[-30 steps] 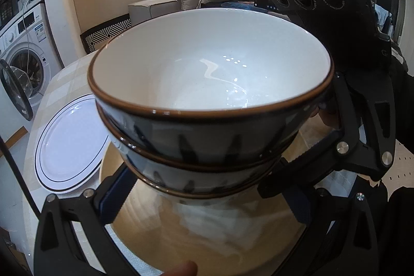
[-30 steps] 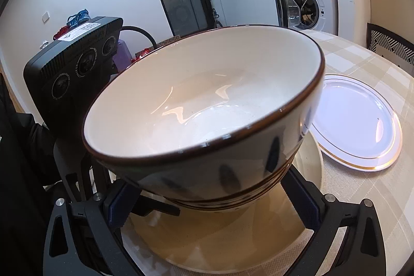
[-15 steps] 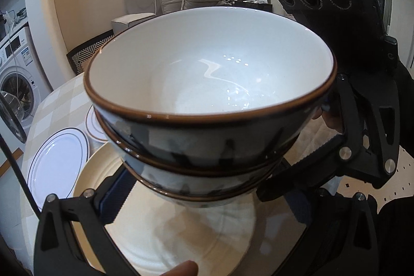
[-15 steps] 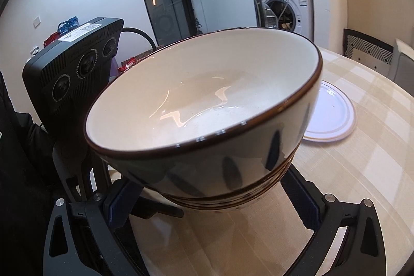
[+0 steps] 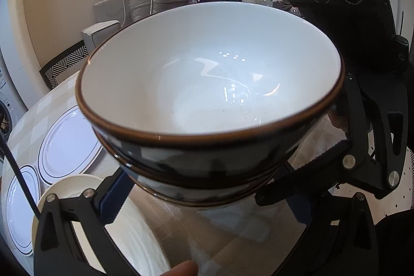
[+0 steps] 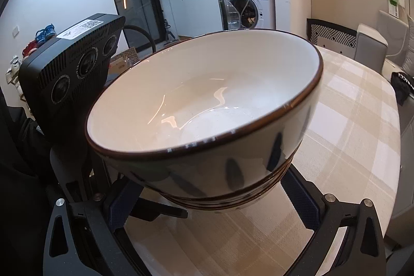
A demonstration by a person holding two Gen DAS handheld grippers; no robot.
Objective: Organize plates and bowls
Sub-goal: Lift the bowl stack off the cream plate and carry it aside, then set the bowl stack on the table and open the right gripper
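Observation:
A stack of white bowls with brown rims and dark blue strokes hangs above the table, tilted a little. My left gripper is shut on its lowest bowl, blue pads pressed against both sides. From the opposite side my right gripper is also shut on the same bowl stack, low on it. A cream plate lies below, at the lower left. Two white plates, one larger and one smaller, lie farther left.
The checked tablecloth stretches right under the stack. A black object sits at the table's far edge. A sofa and a washing machine stand beyond the table. A fingertip shows at the bottom.
Both grippers have carried the bowl stack sideways, off the cream plate and away from the white plates. The plates have slid to the lower left and left the right wrist view.

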